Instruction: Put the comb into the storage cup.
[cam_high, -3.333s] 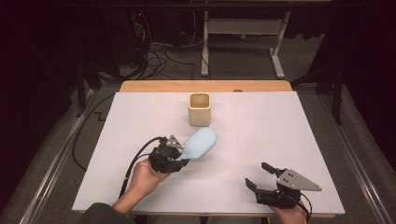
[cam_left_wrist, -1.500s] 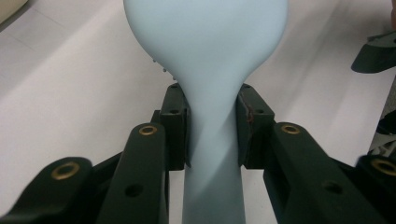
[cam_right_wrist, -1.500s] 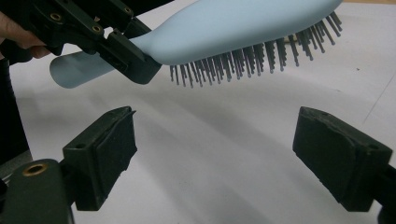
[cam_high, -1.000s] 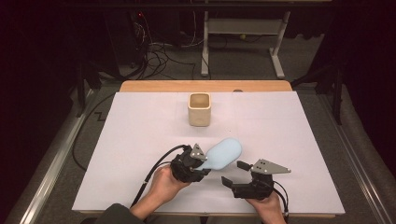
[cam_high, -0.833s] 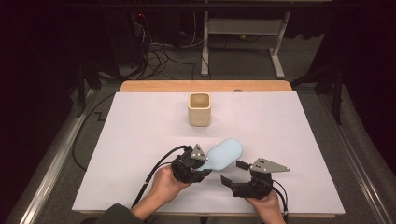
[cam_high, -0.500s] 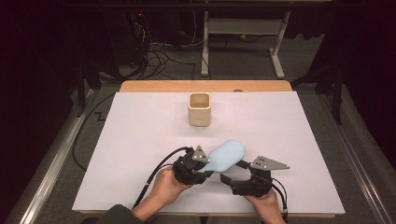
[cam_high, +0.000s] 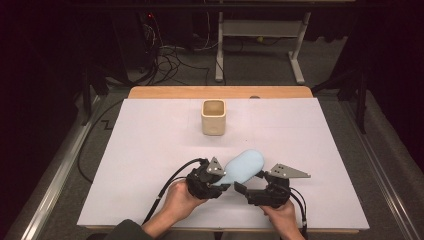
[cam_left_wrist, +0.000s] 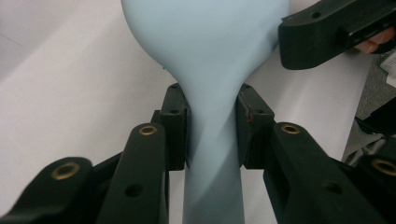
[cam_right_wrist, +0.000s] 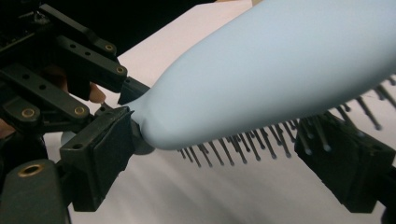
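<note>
A pale blue hairbrush (cam_high: 243, 166) hangs just above the white table top (cam_high: 150, 145), bristles down. My left gripper (cam_high: 223, 184) is shut on its handle; the left gripper view has the pads (cam_left_wrist: 177, 126) pressed on both sides of the brush's narrow neck (cam_left_wrist: 212, 116). My right gripper (cam_high: 248, 181) is open beside the brush head. In the right gripper view its two jaws stand either side of the hairbrush's (cam_right_wrist: 261, 70) bristled underside, not closed on it. The left gripper (cam_right_wrist: 70, 70) shows there at the left.
A beige square cup (cam_high: 213, 117) stands upright on the far middle of the table. A wooden table edge (cam_high: 220, 92) runs behind it. Cables (cam_high: 170, 55) and a desk frame lie on the floor beyond.
The left gripper carried the brush to the right and nearer the front edge. The right gripper came in from the far right and now brackets the brush head.
</note>
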